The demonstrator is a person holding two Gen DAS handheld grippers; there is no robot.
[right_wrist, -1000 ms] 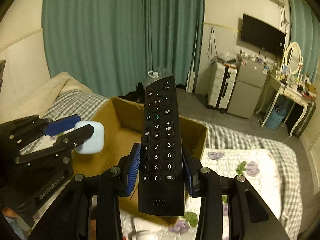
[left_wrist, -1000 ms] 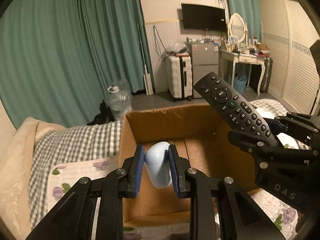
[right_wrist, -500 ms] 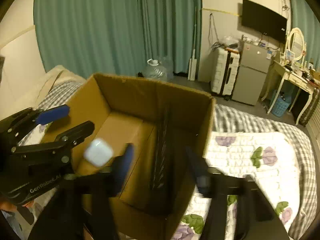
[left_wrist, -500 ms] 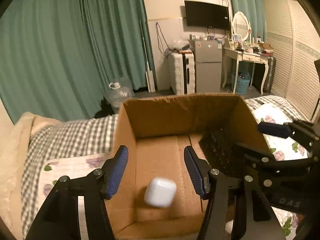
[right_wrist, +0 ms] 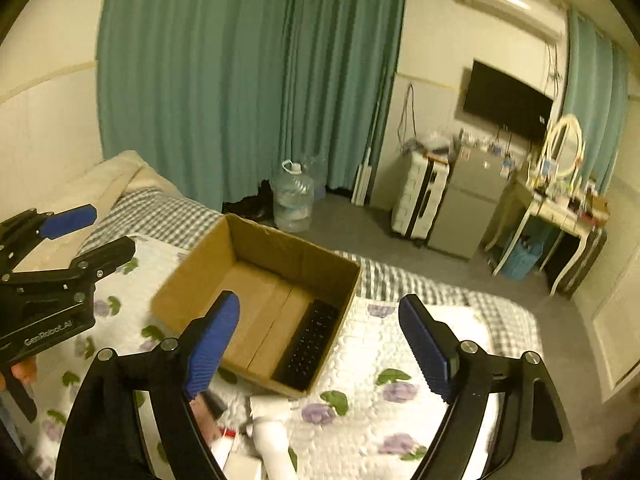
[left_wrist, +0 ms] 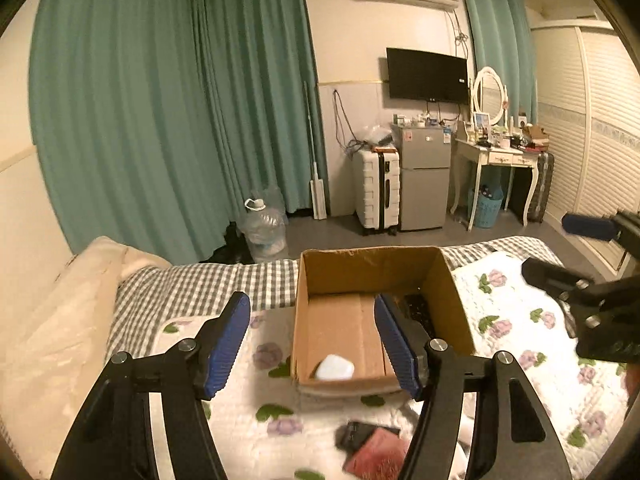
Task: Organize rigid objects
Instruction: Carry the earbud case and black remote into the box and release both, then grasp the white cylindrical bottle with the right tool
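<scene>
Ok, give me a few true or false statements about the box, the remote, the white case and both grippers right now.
1. The remote lies inside the cardboard box. True.
2. The left gripper is clamped on the white case. False: it is open and empty; the case lies in the box.
3. The right gripper is open. True.
4. The box stands on the floor. False: it sits on the floral quilt.
5. The box is closed. False: its top is open.

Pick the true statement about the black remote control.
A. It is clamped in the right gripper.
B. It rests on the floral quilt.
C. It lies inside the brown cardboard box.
C: the black remote control lies on the floor of the brown cardboard box, along its right wall; the right gripper is open and empty.
</scene>
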